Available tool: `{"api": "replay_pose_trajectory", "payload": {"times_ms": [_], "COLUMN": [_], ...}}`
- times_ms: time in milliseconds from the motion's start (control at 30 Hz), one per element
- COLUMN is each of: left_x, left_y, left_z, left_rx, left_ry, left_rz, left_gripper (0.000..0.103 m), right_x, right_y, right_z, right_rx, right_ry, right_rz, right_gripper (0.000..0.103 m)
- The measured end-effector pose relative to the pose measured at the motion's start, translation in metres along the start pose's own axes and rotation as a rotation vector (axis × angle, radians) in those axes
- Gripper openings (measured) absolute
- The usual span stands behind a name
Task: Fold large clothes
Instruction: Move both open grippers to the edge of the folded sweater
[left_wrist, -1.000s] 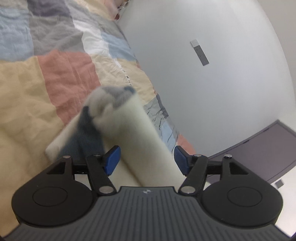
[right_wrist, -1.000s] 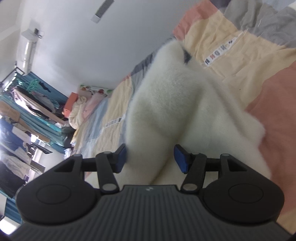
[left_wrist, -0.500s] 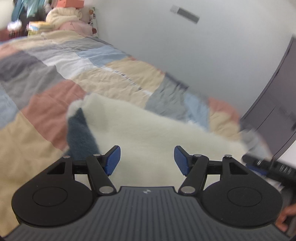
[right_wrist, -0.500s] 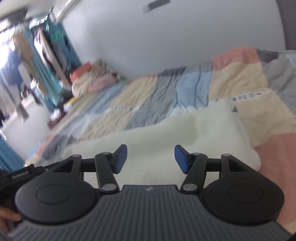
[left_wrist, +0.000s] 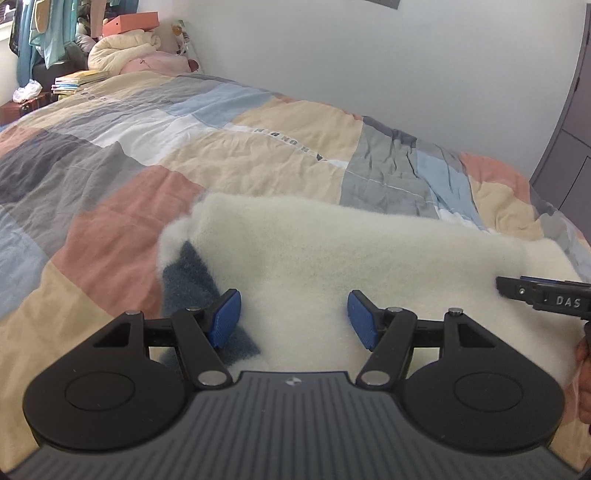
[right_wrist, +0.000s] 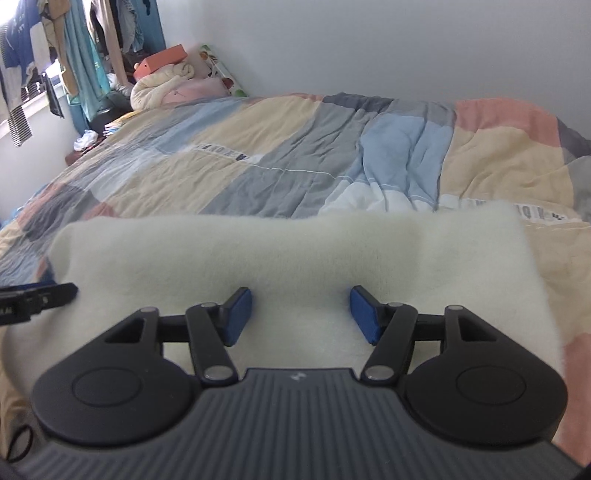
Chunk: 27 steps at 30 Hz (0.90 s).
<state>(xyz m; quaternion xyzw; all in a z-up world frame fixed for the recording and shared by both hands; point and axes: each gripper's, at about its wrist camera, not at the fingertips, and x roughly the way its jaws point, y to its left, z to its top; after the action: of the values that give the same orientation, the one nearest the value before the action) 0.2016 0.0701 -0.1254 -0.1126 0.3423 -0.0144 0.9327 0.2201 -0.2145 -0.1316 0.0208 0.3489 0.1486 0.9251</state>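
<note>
A fluffy white garment (left_wrist: 332, 258) with a dark blue-grey part (left_wrist: 192, 280) at its left end lies folded flat on the patchwork quilt (left_wrist: 129, 173). It also shows in the right wrist view (right_wrist: 258, 254). My left gripper (left_wrist: 293, 317) is open and empty just above the garment's near left part. My right gripper (right_wrist: 301, 314) is open and empty above the near middle. The right gripper shows at the right edge of the left wrist view (left_wrist: 546, 299), and the left gripper at the left edge of the right wrist view (right_wrist: 33, 295).
The quilt (right_wrist: 332, 155) covers the whole bed up to a pale wall (left_wrist: 406, 55). Rolled bedding and a pink pillow (right_wrist: 173, 88) sit at the far corner. Hanging clothes (right_wrist: 81, 55) are at the far left. A dark cabinet (left_wrist: 569, 147) stands at the right.
The garment has gone from lifted and bunched in front of both grippers to lying flat on the bed. Both views have levelled out and both grippers are drawn back over its near edge.
</note>
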Motion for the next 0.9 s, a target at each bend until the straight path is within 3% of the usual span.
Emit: {"api": "replay_pose_trajectory", "payload": {"times_ms": [300, 433, 567, 900], "left_x": [0.001, -0.011, -0.028, -0.072], "left_y": [0.002, -0.004, -0.010, -0.039], "left_z": [-0.003, -0.006, -0.013, -0.042], "left_rx": [0.003, 0.008, 0.003, 0.036], "left_ry": [-0.020, -0.042, -0.061, -0.104], "left_rz": [-0.007, 0.000, -0.019, 0.015], "left_gripper": [0.070, 0.070, 0.070, 0.071], "right_x": [0.004, -0.004, -0.020, -0.072], "right_y": [-0.004, 0.006, 0.014, 0.029], "right_z": [-0.004, -0.007, -0.015, -0.037], "right_rx": [0.017, 0.027, 0.048, 0.034], "right_ry": [-0.033, -0.037, -0.043, -0.042], "right_rz": [0.013, -0.026, -0.028, 0.026], "right_gripper": [0.067, 0.067, 0.067, 0.068]}}
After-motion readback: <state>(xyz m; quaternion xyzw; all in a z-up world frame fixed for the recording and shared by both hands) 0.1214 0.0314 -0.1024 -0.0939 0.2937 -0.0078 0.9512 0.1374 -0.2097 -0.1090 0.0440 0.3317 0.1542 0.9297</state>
